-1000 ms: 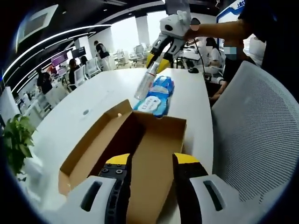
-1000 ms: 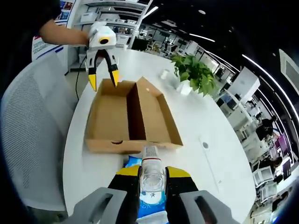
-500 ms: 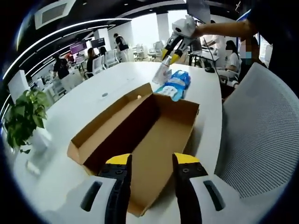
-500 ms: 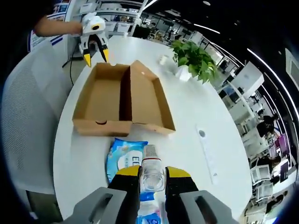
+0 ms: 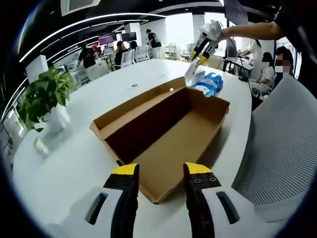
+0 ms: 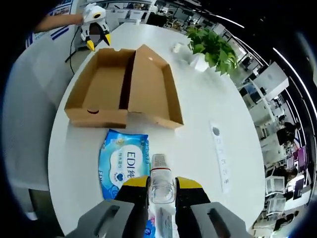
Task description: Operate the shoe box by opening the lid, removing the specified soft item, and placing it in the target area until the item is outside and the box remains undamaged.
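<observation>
Looking at where things lie, you're most of the way there: the shoe box (image 6: 124, 84) sits open and looks empty and unharmed in the upper left of the right gripper view, and the blue wipes pack (image 6: 124, 158) already lies outside it on the white table (image 6: 198, 134), just below the box's near wall. Your right gripper (image 6: 161, 186), bottom centre, has its jaws clamped around a clear plastic bottle (image 6: 159, 186), which I'd guess just needs setting down beside the pack. Your left gripper (image 5: 160, 171) hangs over the box's near corner in the left gripper view, jaws apart and holding nothing.
</observation>
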Demonstrator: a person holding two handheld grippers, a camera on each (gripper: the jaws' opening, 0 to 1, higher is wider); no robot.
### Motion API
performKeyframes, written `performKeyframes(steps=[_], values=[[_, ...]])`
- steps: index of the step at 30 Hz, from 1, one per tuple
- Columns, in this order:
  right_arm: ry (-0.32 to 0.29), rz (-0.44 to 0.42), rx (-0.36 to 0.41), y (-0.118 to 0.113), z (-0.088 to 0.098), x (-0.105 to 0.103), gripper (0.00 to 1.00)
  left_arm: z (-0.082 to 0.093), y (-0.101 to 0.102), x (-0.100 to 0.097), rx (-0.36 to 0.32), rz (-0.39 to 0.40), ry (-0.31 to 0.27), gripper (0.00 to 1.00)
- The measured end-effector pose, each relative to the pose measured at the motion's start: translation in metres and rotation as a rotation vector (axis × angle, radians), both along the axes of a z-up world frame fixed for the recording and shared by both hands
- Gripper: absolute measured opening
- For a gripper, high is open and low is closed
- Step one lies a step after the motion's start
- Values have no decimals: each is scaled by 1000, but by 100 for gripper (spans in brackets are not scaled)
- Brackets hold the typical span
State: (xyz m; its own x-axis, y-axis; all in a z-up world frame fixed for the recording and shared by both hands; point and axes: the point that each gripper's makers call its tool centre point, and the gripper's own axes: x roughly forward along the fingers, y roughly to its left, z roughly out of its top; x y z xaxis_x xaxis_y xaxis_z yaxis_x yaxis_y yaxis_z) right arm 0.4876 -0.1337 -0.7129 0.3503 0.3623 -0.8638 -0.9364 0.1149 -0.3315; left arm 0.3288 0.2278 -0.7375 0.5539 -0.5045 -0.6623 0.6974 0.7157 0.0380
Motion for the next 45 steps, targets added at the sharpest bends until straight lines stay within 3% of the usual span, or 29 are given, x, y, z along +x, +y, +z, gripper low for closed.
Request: performKeyframes(steps=[9, 13, 28, 36, 45], values=[[30, 23, -89, 2, -15, 16, 16, -16, 17, -6, -7, 110, 53, 33], [49, 26, -135, 0, -23, 21, 16, -16, 19, -4, -48, 163, 54, 29], [104, 85, -274, 1, -47, 31, 16, -17, 32, -7, -42, 232, 73, 27], [115, 103, -324, 2, -48, 36, 16, -23, 37, -10, -67, 306, 110, 22], [171, 105, -368, -2, -51, 48, 16, -26, 35, -7, -96, 356, 146, 16]])
